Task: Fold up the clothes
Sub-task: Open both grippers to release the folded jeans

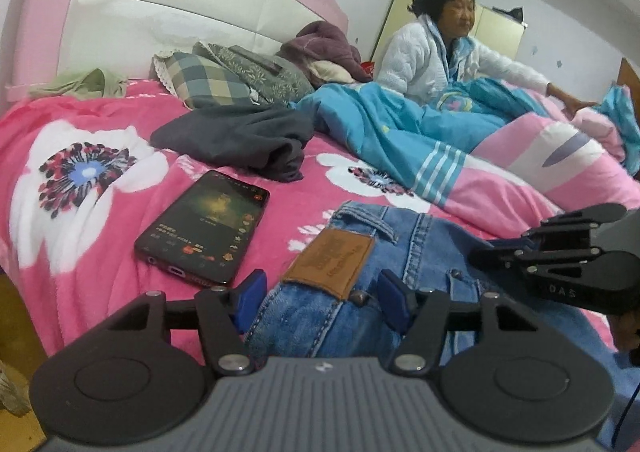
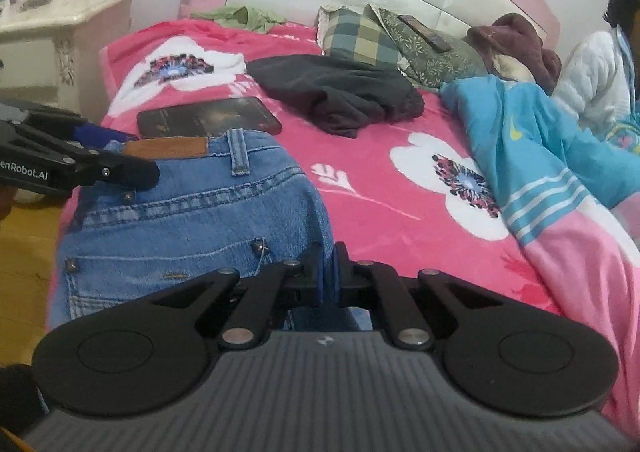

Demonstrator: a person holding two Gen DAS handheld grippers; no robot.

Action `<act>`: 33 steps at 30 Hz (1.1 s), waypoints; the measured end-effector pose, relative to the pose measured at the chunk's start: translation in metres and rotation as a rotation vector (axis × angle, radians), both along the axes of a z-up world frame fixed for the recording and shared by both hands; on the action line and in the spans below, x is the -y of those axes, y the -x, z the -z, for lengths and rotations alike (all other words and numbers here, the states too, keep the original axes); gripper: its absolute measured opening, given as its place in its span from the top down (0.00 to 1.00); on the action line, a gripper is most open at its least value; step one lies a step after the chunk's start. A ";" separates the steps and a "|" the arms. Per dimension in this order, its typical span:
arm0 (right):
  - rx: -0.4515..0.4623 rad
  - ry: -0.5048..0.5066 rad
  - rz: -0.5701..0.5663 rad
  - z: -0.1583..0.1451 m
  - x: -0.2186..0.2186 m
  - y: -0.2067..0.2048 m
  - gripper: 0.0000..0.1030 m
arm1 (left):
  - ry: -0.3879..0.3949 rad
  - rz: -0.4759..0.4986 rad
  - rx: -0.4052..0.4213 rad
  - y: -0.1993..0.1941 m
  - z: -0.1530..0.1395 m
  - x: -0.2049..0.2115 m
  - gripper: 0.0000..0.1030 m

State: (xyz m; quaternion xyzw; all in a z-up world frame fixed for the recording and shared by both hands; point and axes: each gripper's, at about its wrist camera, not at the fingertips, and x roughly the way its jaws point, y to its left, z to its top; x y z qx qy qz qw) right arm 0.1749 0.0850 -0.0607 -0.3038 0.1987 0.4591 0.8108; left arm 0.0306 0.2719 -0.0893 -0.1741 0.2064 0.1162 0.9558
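A: What lies around the jeans (image 1: 352, 292)?

B: They rest on the near edge of a bed spread with a pink floral blanket (image 1: 80, 172). A smartphone (image 1: 204, 226) with a lit screen lies just beside the waistband. Further up sit a dark grey garment (image 1: 240, 140), a plaid pillow (image 1: 200, 78), a green garment (image 1: 80, 86) by the headboard (image 1: 180, 4), and a maroon garment (image 1: 320, 44). A person in a white quilted jacket (image 1: 416, 52) sits under a blue and pink quilt (image 1: 440, 144). A cream nightstand (image 2: 60, 24) stands beside the bed.

A: And the grippers?

B: The left gripper (image 1: 322, 298) reaches low and forward over the waistband, its blue-padded fingers (image 1: 252, 292) wide apart to either side of the brown leather patch (image 1: 330, 260), not pinching it. The right gripper (image 2: 328, 272) has its fingers nearly together, clamped on the jeans' right-hand edge.

A: How do the jeans lie?

B: Back side up, waistband pointing toward the headboard, long axis running toward the near edge of the bed; the legs are out of sight.
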 end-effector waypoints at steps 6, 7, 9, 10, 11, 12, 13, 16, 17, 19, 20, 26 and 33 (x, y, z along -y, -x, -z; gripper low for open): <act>0.014 0.086 -0.022 0.044 -0.016 -0.017 0.97 | -0.083 -0.010 -0.018 -0.007 0.004 0.012 0.40; 0.028 0.084 -0.028 0.047 -0.016 -0.017 0.96 | -0.101 -0.016 -0.016 -0.007 0.002 0.014 0.39; 0.026 0.062 -0.019 0.044 -0.010 -0.020 0.94 | -0.140 -0.027 -0.001 -0.007 -0.004 0.020 0.38; 0.015 0.045 -0.009 0.039 -0.006 -0.021 0.90 | -0.159 -0.028 0.011 -0.006 -0.009 0.024 0.37; 0.004 0.028 0.002 0.034 -0.001 -0.023 0.87 | -0.177 -0.021 0.028 -0.004 -0.014 0.028 0.35; -0.009 0.006 0.018 0.027 0.006 -0.026 0.79 | -0.195 -0.010 0.044 -0.003 -0.020 0.033 0.33; -0.025 -0.032 0.053 0.016 0.019 -0.030 0.74 | -0.210 0.007 0.059 -0.003 -0.026 0.037 0.33; -0.079 -0.183 0.181 -0.017 0.072 -0.046 0.73 | -0.225 0.070 0.080 -0.010 -0.038 0.051 0.33; -0.102 -0.231 0.220 -0.026 0.092 -0.050 0.73 | -0.217 0.093 0.072 -0.016 -0.039 0.054 0.34; -0.150 -0.294 0.267 -0.037 0.132 -0.052 0.73 | -0.205 0.138 0.049 -0.031 -0.042 0.062 0.34; -0.171 -0.319 0.286 -0.041 0.150 -0.052 0.73 | -0.210 0.158 0.022 -0.041 -0.041 0.066 0.37; -0.213 -0.181 0.220 -0.008 0.181 -0.033 0.73 | -0.282 0.249 -0.191 -0.104 -0.018 0.082 0.54; -0.235 -0.091 0.168 0.029 0.177 -0.035 0.73 | -0.375 0.263 -0.244 -0.116 -0.002 0.090 0.61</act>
